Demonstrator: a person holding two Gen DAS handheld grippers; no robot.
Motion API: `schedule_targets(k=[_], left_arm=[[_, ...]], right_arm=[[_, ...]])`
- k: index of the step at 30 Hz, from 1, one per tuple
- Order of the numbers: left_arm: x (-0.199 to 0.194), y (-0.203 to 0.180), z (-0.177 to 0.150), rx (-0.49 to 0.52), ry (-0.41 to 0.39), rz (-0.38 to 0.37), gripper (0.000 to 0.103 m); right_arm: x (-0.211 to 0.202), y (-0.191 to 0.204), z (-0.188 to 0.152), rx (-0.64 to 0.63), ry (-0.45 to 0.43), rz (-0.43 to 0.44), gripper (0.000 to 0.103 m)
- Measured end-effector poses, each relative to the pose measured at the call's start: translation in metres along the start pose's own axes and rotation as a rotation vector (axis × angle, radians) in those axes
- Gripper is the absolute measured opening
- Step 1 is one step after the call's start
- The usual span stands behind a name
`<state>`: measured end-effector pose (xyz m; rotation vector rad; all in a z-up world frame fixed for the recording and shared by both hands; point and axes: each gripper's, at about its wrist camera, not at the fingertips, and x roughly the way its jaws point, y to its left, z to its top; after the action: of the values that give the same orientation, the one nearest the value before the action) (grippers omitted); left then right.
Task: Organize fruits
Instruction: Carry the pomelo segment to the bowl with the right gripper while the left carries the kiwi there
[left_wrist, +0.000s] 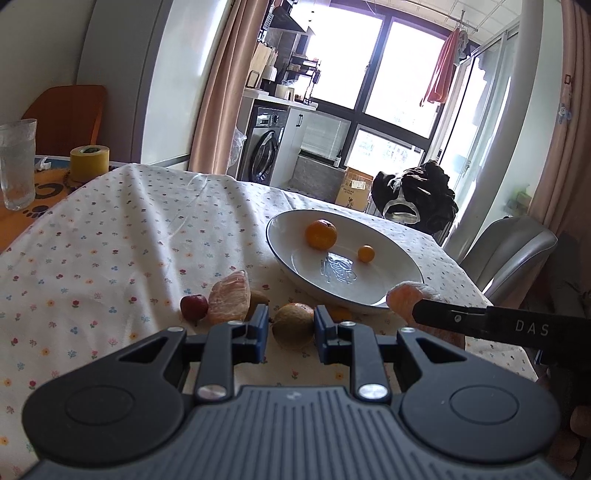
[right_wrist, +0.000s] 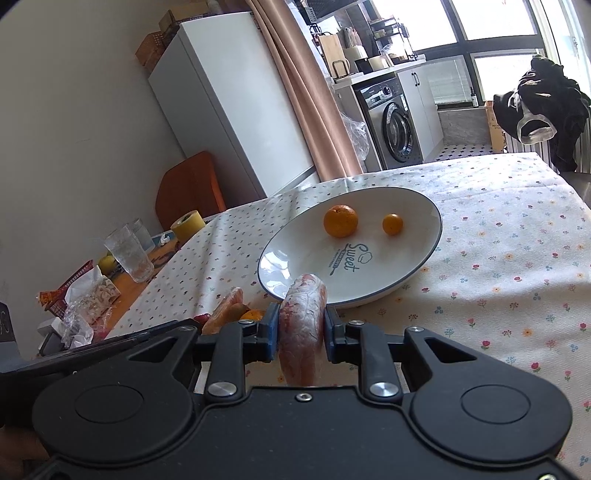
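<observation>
A white plate (left_wrist: 280, 254) (right_wrist: 436, 236) on the flowered tablecloth holds an orange (left_wrist: 320, 233) (right_wrist: 340, 220) and a small kumquat (left_wrist: 366, 253) (right_wrist: 392, 224). My right gripper (right_wrist: 301, 328) is shut on a peeled pink pomelo segment (right_wrist: 303, 317) (left_wrist: 406, 295), held just above the plate's near rim. My left gripper (left_wrist: 291, 326) is open, its blue pads either side of a brown-green round fruit (left_wrist: 293, 325) resting on the cloth. Left of that fruit lie a second pomelo segment (left_wrist: 229, 299) and a small red fruit (left_wrist: 194, 306). A small orange (left_wrist: 340, 314) peeks out behind the right pad.
A drinking glass (left_wrist: 16, 162) (right_wrist: 129, 254) and a yellow tape roll (left_wrist: 89, 162) (right_wrist: 188, 224) stand at the table's left end, beside wrappers and clutter (right_wrist: 81, 299). A grey chair (left_wrist: 509, 251) stands at the right table edge. Black clothing (right_wrist: 539, 99) hangs beyond the far edge.
</observation>
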<state>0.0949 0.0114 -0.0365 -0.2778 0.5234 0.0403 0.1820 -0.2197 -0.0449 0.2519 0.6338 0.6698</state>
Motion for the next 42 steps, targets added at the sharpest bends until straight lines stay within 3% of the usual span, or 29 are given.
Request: schedule_targets(k=[17, 42], left_arm=[[0.013, -0.003, 0.026, 0.018, -0.022, 0.016, 0.024], [0.078, -0.033, 0.066, 0.071, 0.003, 0.035, 0.024]], right_arm=[[0.014, -0.005, 0.03, -0.03, -0.044, 0.001, 0.023], [0.056, -0.039, 0.069, 0.007, -0.073, 0.002, 0.023]])
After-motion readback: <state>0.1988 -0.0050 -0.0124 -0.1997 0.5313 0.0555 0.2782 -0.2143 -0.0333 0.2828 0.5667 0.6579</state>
